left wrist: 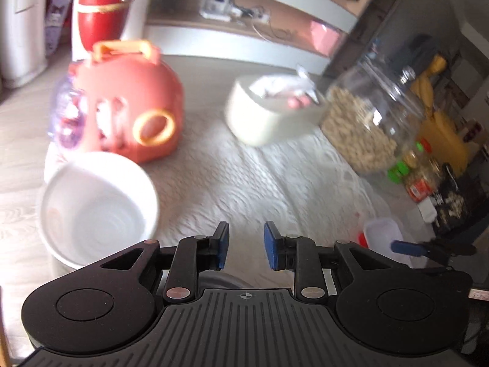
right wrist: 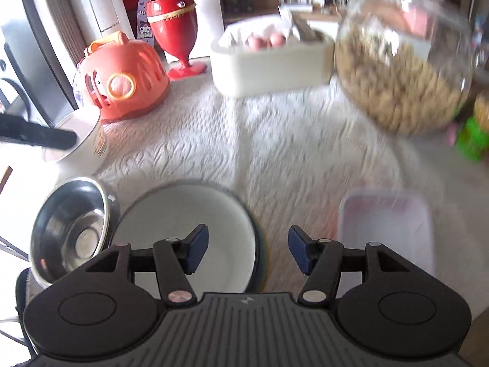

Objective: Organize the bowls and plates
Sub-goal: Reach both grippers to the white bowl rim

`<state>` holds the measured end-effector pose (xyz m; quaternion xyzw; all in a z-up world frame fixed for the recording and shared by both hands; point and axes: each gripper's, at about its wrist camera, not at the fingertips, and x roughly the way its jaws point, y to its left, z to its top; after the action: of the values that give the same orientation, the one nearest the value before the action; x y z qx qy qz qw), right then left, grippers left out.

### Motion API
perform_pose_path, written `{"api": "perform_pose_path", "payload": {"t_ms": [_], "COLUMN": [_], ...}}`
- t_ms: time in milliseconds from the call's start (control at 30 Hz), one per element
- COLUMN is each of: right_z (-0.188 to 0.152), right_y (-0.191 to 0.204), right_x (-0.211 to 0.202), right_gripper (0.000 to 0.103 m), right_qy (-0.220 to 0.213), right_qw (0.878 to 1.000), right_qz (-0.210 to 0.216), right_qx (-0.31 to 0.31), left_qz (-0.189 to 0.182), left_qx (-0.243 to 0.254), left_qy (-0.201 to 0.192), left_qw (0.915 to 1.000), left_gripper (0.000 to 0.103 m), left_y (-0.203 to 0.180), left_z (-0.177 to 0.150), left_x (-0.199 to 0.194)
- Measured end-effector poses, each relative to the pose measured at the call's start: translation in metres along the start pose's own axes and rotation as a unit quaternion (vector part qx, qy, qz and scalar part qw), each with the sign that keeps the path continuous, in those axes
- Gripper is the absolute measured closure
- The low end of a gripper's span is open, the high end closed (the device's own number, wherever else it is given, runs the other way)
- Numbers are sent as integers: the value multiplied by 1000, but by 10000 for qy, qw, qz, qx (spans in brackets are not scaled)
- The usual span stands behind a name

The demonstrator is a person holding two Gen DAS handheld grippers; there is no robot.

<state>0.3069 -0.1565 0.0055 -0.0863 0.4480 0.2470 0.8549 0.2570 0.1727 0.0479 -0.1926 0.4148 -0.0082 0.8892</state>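
Note:
A white ribbed bowl sits at the table's left edge; it also shows in the right wrist view. My left gripper is open and empty, hovering to the right of that bowl. In the right wrist view a white plate lies on a darker plate under the left finger of my right gripper, which is open and empty. A steel bowl stands left of the plates. The left gripper's finger pokes in over the white bowl. The right gripper's blue pad shows at the left view's right edge.
On the white textured cloth stand an orange domed basket, a white tub with eggs, a glass jar of nuts and a clear plastic box. A red vase stands behind. Green-lidded jars crowd the right.

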Motion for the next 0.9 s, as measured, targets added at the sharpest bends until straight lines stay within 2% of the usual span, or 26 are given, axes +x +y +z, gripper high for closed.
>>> {"api": "perform_pose_path", "payload": {"t_ms": [100,133,167,233,267,333,433,533,633,700,733,767,833,900], "right_z": [38,53,66,91,102,121,145,155,154,150,143,139,135,133], "right_y": [29,42,55,84,97,127,171,207,228,233,233,230,225,219], "right_x": [-3,-1,3,17,25,43,76,102,132,157,167,175,180,169], "right_gripper": [44,40,35,33,33,32,29,29,30,43,64,77,78,79], "right_qy": [-135,-162,-159,-102,-65,40,434,733,788,1011,1222,1463,1687,1492], "right_qw": [9988,9981,9975,9967,9965,9960,9952,9908,9916,9918,9897,9858,9792,9824], "right_qz": [-298,-315,-306,-216,-140,76,398,744,687,559,628,784,1129,1120], "right_qx": [-370,-513,-621,-781,-825,-886,-781,-865,-766,-550,-401,-265,-19,-92], "left_qz": [248,326,504,760,961,1068,1139,1197,1391,1379,1277,1156,995,864], "left_qx": [-702,-940,-1177,-1355,-1570,-1846,-1907,-1802,-1717,-1721,-1739,-1757,-1734,-1604], "left_qy": [-309,-385,-357,-184,-208,-171,-175,-10,149,199,190,169,107,-55], "left_qw": [9967,9943,9911,9877,9827,9769,9749,9763,9752,9752,9763,9775,9798,9832], "left_gripper": [75,75,74,74,74,74,74,74,74,74,76,77,79,80], "left_y": [58,77,97,123,135,150,157,161,161,162,163,162,156,143], "left_z": [11,11,13,18,18,18,21,14,7,3,2,1,0,-1], "left_x": [-17,-21,-21,-16,-13,-8,-2,3,16,24,26,27,26,22]}}
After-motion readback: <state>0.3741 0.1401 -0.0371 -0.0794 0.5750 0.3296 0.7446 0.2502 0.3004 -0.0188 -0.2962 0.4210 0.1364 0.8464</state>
